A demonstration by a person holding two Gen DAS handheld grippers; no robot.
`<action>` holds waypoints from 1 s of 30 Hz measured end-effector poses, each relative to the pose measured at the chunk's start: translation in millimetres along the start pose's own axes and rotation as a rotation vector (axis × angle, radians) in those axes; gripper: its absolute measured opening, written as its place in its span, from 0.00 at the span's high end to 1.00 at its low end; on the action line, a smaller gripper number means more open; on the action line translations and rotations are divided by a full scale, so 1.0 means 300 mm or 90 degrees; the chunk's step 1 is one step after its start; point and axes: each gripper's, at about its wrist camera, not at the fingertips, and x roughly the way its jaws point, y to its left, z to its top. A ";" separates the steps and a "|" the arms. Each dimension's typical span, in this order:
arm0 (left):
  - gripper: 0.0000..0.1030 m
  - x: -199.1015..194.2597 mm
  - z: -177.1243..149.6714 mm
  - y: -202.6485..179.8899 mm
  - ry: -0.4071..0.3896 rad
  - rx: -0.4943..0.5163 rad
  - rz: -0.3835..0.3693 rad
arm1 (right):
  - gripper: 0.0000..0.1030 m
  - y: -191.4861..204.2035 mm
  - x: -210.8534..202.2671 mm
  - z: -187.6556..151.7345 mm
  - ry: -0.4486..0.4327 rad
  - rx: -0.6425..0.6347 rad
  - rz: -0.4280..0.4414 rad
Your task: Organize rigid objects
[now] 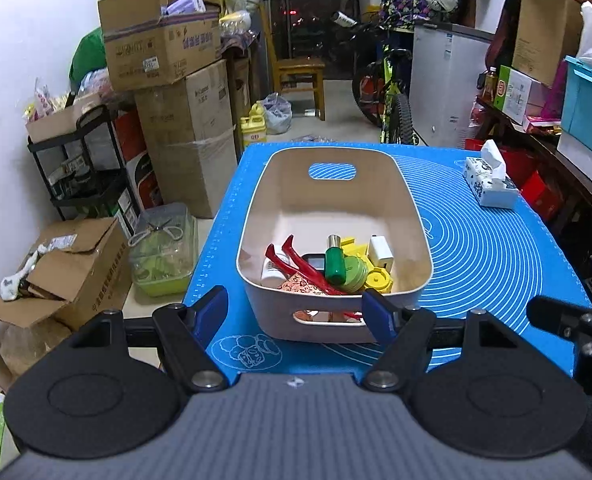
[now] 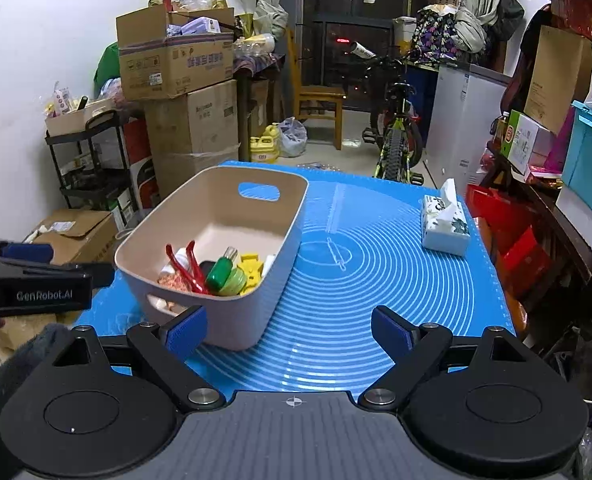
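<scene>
Readable text is scarce.

- "GenRobot.AI" in pale letters on the black side of the left gripper [image 2: 44, 256], seen at the left edge of the right wrist view. Clear, fully legible.
- Upper cardboard box [image 2: 176, 62] in the stack at left: blue printed characters on its front face and a small white sticker label; too small and blurred to read in either view.
- Yellow jug [image 2: 264, 148] on the floor: a label, illegible.
- Green-and-white carton [image 2: 513, 136] on the right-hand shelf: printing present, unreadable.
</scene>
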 end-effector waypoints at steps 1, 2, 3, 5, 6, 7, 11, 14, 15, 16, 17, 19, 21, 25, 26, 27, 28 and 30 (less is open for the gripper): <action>0.28 -0.003 -0.006 -0.004 -0.001 0.002 0.001 | 0.12 0.001 -0.004 -0.014 0.000 0.000 -0.001; 0.28 -0.006 -0.013 -0.007 0.000 0.003 -0.001 | 0.13 -0.001 -0.008 -0.025 0.001 0.002 -0.001; 0.28 -0.008 -0.018 -0.010 0.001 0.003 -0.003 | 0.12 -0.003 -0.011 -0.035 0.001 0.005 -0.001; 0.28 -0.015 -0.028 -0.014 0.001 0.001 -0.005 | 0.12 -0.012 -0.019 -0.048 0.000 0.012 -0.001; 0.28 -0.019 -0.034 -0.015 -0.001 0.000 -0.004 | 0.13 -0.017 -0.026 -0.057 -0.002 0.016 -0.002; 0.28 -0.023 -0.041 -0.015 -0.002 0.000 -0.005 | 0.12 -0.023 -0.033 -0.071 -0.005 0.020 -0.002; 0.28 -0.033 -0.070 -0.023 0.001 0.000 -0.013 | 0.13 -0.041 -0.053 -0.116 -0.017 0.034 -0.006; 0.28 -0.040 -0.100 -0.030 -0.001 0.006 -0.013 | 0.13 -0.054 -0.063 -0.145 -0.026 0.048 -0.003; 0.28 -0.041 -0.108 -0.034 -0.001 0.007 -0.014 | 0.13 -0.058 -0.067 -0.156 -0.027 0.055 -0.001; 0.28 -0.042 -0.119 -0.037 -0.001 0.009 -0.016 | 0.12 -0.063 -0.069 -0.166 -0.030 0.064 0.002; 0.28 -0.042 -0.130 -0.039 0.000 0.011 -0.019 | 0.13 -0.068 -0.070 -0.174 -0.033 0.069 0.003; 0.28 -0.041 -0.149 -0.045 0.003 0.015 -0.022 | 0.13 -0.071 -0.073 -0.188 -0.036 0.070 0.003; 0.28 -0.041 -0.167 -0.050 0.007 0.020 -0.022 | 0.13 -0.065 -0.073 -0.200 -0.039 0.059 -0.003; 0.28 -0.043 -0.206 -0.064 0.012 0.025 -0.028 | 0.13 -0.055 -0.080 -0.237 -0.051 0.046 -0.006; 0.28 -0.044 -0.219 -0.068 0.011 0.029 -0.028 | 0.13 -0.054 -0.080 -0.250 -0.052 0.050 -0.005; 0.28 -0.045 -0.230 -0.074 0.010 0.036 -0.028 | 0.13 -0.054 -0.079 -0.264 -0.051 0.054 -0.004; 0.28 -0.047 -0.239 -0.080 0.008 0.043 -0.028 | 0.13 -0.053 -0.077 -0.279 -0.047 0.055 -0.004; 0.28 -0.048 -0.250 -0.085 0.004 0.050 -0.029 | 0.13 -0.049 -0.074 -0.305 -0.046 0.049 -0.009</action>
